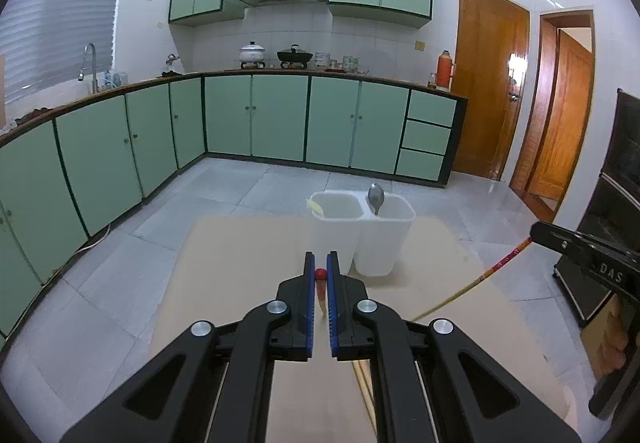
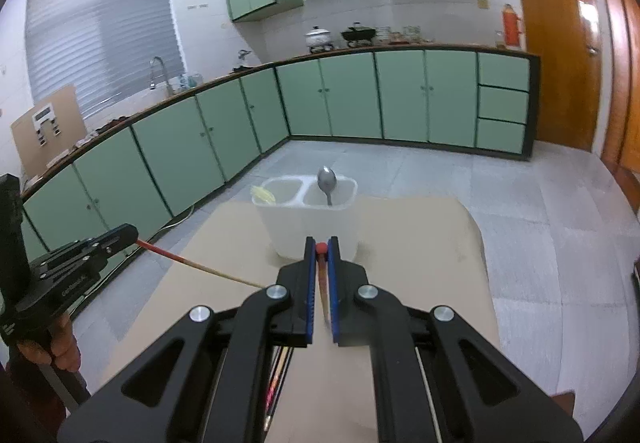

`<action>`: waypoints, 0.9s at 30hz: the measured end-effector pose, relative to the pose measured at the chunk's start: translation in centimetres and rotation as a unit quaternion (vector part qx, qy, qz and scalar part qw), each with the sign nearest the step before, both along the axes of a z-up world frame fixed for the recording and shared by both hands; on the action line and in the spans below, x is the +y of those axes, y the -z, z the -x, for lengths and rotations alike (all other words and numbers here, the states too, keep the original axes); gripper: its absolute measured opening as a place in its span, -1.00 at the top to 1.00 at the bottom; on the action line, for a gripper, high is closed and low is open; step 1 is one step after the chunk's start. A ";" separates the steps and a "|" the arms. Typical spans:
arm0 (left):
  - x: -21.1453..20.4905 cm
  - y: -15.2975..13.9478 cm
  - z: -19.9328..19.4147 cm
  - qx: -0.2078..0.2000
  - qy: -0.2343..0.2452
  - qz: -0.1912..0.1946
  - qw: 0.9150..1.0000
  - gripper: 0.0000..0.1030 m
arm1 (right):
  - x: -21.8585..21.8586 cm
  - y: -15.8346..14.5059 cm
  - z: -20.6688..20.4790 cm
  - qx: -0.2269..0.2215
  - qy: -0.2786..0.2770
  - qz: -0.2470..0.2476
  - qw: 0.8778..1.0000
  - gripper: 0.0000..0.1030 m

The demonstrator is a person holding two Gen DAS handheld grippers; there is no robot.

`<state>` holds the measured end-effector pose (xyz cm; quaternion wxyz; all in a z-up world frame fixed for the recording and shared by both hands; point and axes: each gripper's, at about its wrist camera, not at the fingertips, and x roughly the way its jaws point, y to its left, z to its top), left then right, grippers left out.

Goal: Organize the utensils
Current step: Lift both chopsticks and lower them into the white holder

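Observation:
A white two-compartment utensil holder stands on a beige table. A metal spoon stands in its right compartment; a yellow utensil tip shows at the left compartment's rim. My left gripper is shut on a red-tipped chopstick, held above the table in front of the holder. My right gripper is shut on another red-tipped chopstick; it also shows in the left wrist view, slanting down toward the table.
The beige table has rounded corners, with grey tiled floor around it. More chopsticks lie on the table under my right gripper. Green cabinets line the far walls. A dark appliance stands at the right.

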<state>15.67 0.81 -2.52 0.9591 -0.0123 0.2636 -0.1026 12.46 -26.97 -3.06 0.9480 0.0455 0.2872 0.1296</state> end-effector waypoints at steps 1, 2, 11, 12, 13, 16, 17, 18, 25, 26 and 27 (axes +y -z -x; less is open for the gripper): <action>0.0 -0.2 -0.3 0.000 0.002 0.001 1.000 0.89 | -0.1 -0.4 -0.5 0.001 -0.004 0.002 1.000 0.91; 0.1 -0.4 -0.4 -0.001 0.004 0.001 1.000 0.89 | -0.1 -0.7 -0.9 0.001 -0.008 0.001 1.000 0.91; -0.1 -4.6 -0.2 -0.040 0.027 0.004 0.999 0.89 | -0.9 -6.0 -3.9 -0.026 -0.034 -0.017 0.999 0.91; 0.0 -5.5 -0.2 -0.050 0.029 0.006 0.998 0.89 | -1.0 -6.8 -4.2 -0.033 -0.035 -0.019 0.999 0.91; 0.0 -6.3 -0.3 -0.057 0.031 0.008 0.998 0.89 | -1.1 -7.4 -4.4 -0.039 -0.035 -0.020 0.998 0.91; -0.2 -8.5 -0.5 -0.087 0.032 0.009 0.996 0.89 | -1.2 -9.7 -5.4 -0.064 -0.029 -0.019 0.997 0.91; -0.3 -9.2 -0.7 -0.100 0.032 0.006 0.994 0.89 | -1.3 -10.2 -5.7 -0.068 -0.028 -0.020 0.997 0.91; -0.5 -9.6 -0.9 -0.106 0.032 0.005 0.994 0.89 | -1.3 -10.7 -6.2 -0.073 -0.026 -0.020 0.997 0.91; -2.5 -9.3 -5.2 -0.092 0.041 -0.009 0.995 0.89 | -1.0 -10.5 -10.0 -0.080 -0.003 0.005 0.997 0.91; -2.8 -9.0 -5.9 -0.088 0.040 -0.012 0.995 0.89 | -0.9 -10.1 -10.5 -0.078 -0.002 0.008 0.997 0.91; -3.0 -8.5 -7.0 -0.082 0.042 -0.011 0.996 0.89 | -0.7 -9.7 -11.1 -0.074 -0.002 0.009 0.997 0.91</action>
